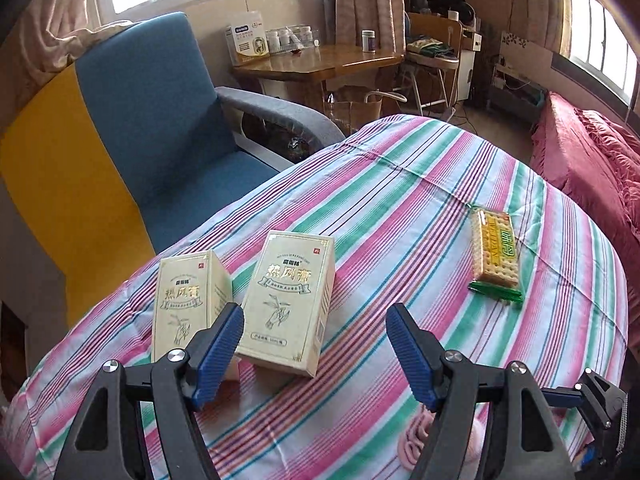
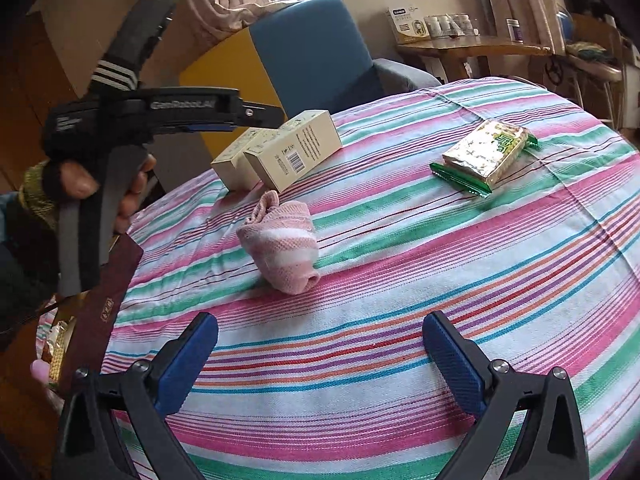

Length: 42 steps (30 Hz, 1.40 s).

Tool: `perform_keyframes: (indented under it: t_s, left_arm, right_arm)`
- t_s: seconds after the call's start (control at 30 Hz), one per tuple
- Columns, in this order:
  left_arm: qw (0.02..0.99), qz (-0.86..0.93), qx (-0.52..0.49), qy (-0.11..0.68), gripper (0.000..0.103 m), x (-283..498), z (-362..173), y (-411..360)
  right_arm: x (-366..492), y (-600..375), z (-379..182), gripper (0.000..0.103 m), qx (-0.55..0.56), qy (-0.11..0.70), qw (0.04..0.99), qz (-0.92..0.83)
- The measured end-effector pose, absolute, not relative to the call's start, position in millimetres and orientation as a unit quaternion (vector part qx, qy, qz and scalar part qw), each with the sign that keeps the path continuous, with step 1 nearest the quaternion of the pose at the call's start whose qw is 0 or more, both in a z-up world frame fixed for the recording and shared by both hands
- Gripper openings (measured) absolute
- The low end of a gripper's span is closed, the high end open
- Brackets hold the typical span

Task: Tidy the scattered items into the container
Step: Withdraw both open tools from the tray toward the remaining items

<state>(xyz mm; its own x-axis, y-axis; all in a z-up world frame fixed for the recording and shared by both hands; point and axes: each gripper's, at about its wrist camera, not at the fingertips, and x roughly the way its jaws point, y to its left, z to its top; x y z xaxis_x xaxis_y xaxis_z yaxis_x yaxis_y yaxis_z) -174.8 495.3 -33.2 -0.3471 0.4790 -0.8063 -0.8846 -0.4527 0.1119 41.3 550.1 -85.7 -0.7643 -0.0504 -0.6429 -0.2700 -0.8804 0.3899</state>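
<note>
Left tongs [image 1: 315, 344]: partly open, empty, above the two cream boxes.
Right tongs [image 2: 320, 354]: wide open, empty, over the near edge of the bench [image 2: 400, 360].
Cream boxes [image 1: 286, 300]: side by side at the bench's left edge.
Pink sock [image 2: 282, 242]: rolled up, mid-bench, near the boxes.
Cracker packet [image 2: 486, 154]: toward the far right.
Container [image 2: 100, 320]: apparently the dark red box beside the left edge, snacks inside.
Progress: four items left, none gripped.

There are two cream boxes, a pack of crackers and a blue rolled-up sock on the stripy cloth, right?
Nearly. The rolled-up sock is pink, not blue, as the right wrist view shows. The two cream boxes and the pack of crackers do lie on the stripy cloth.
</note>
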Motion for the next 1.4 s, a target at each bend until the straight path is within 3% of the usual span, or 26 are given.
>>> perform_keyframes:
  t_s: [0.33,0.53,0.73,1.4]
  left_arm:
    - [0.423,0.77,-0.365,0.307,0.074,-189.5,-56.9,511.2]
    - [0.413,0.774,-0.351,0.327,0.06,-186.0,-54.4,519.8]
    - [0.408,0.768,-0.309,0.386,0.06,-167.7,-62.5,538.4]
    - [0.438,0.766,-0.37,0.289,0.056,-149.2,-45.2,458.3]
  right_arm:
    - [46.3,561.2,-87.9,0.103,-0.308,0.278,0.034,0.909]
    - [45.1,559.7,-88.0,0.103,-0.309,0.275,0.035,0.91]
    - [44.9,558.9,-88.4,0.103,-0.311,0.273,0.037,0.909]
    - [44.0,560.0,-89.1,0.103,-0.313,0.27,0.038,0.91]
